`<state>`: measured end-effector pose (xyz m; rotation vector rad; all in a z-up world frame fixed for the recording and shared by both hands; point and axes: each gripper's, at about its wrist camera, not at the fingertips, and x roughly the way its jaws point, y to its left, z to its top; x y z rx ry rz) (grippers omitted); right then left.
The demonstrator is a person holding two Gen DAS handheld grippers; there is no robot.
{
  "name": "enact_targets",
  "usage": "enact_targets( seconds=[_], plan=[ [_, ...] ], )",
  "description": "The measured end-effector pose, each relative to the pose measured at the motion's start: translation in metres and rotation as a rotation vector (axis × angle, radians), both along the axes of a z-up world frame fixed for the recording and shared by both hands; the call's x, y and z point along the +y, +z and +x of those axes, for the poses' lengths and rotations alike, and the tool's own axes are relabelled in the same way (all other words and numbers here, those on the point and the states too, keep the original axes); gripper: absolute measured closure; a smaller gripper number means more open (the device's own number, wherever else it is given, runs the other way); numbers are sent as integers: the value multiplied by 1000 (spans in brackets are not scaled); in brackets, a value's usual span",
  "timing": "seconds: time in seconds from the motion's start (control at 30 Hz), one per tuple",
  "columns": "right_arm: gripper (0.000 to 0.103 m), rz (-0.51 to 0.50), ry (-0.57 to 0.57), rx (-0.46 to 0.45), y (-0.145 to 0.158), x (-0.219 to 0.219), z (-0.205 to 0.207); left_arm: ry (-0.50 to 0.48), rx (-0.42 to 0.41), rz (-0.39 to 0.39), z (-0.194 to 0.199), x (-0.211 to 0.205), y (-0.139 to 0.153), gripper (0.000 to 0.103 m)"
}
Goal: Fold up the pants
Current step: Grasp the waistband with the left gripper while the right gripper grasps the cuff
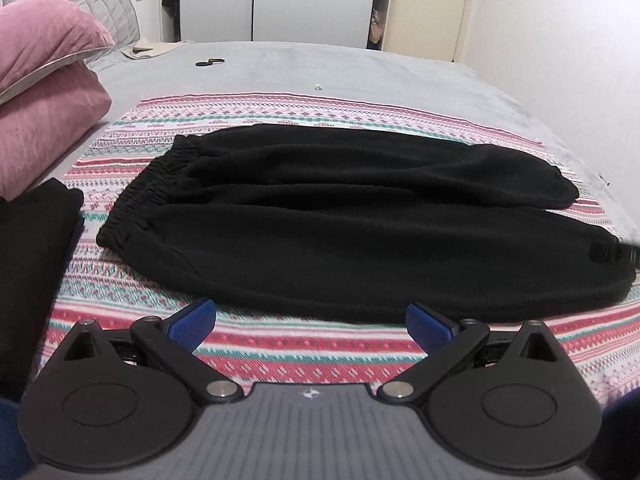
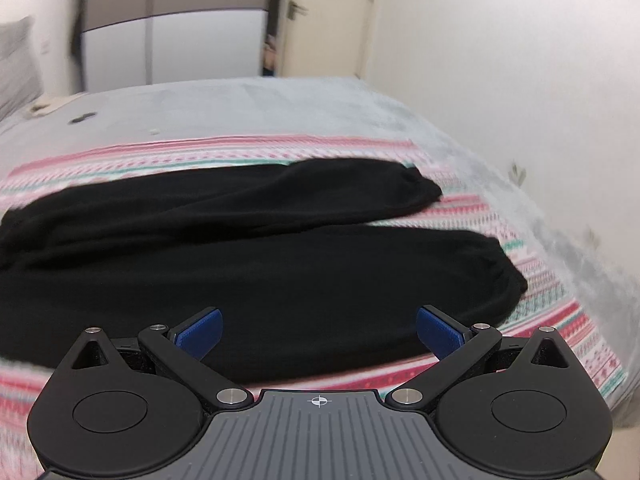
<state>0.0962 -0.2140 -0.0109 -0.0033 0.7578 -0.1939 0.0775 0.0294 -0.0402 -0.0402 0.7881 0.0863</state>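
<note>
Black pants [image 1: 340, 216] lie flat on a striped patterned cloth [image 1: 280, 344], elastic waistband [image 1: 152, 184] to the left, two legs running right. My left gripper [image 1: 312, 326] is open just short of the near leg's edge, blue pads apart, nothing between them. In the right wrist view the pants [image 2: 280, 248] show both leg cuffs [image 2: 508, 268] at the right. My right gripper [image 2: 318, 332] is open above the near leg, holding nothing. Part of the right gripper [image 1: 634, 264] shows blurred at the left view's right edge.
The cloth lies on a grey bed [image 1: 320, 64]. Two pink pillows [image 1: 44, 92] sit at the left, a folded dark garment [image 1: 32, 264] near them. A small black item [image 1: 210, 62] lies on the far bed. A wall [image 2: 520, 80] runs along the right side.
</note>
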Motion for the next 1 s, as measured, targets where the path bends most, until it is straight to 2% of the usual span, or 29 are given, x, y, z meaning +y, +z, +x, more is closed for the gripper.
enact_targets(
  seconds=[0.1, 0.17, 0.3, 0.4, 0.5, 0.53, 0.6, 0.67, 0.73, 0.77, 0.8, 0.83, 0.87, 0.9, 1.0],
  plan=[
    [0, 17, -45, 43, -4, -26, 39, 4, 7, 6, 11, 7, -1, 0],
    [0, 15, -120, 71, -13, -53, 70, 4, 21, 14, 20, 14, -2, 0],
    [0, 39, -382, 164, -54, -128, 109, 45, 72, -54, 52, 59, -11, 0],
    [3, 149, -602, 235, -82, -194, 103, 194, 89, -67, 79, 115, -12, 0],
    [5, 362, -747, 71, -83, -245, 78, 294, 97, -86, 108, 163, -15, 0],
    [9, 388, -765, 56, -87, -254, 75, 312, 99, -84, 116, 176, -18, 0],
    [30, 420, -816, 88, -103, -267, 81, 342, 106, -85, 130, 192, -34, 0],
    [38, 438, -844, 113, -114, -274, 85, 346, 128, -89, 136, 198, -53, 0],
    [50, 400, -826, 75, -114, -273, 87, 357, 152, -150, 141, 203, -77, 9],
    [70, 379, -804, 66, -112, -272, 90, 382, 167, -181, 145, 206, -86, 10],
    [81, 364, -781, 65, -111, -268, 93, 393, 162, -193, 147, 208, -90, 12],
    [83, 361, -769, 61, -110, -267, 96, 387, 151, -182, 150, 206, -92, 20],
    [92, 366, -768, 49, -109, -266, 97, 374, 141, -170, 151, 203, -91, 25],
    [96, 386, -768, 24, -106, -267, 95, 368, 129, -176, 151, 201, -90, 32],
    [99, 385, -763, -71, -91, -262, 85, 395, 100, -225, 145, 204, -85, 42]
  ],
)
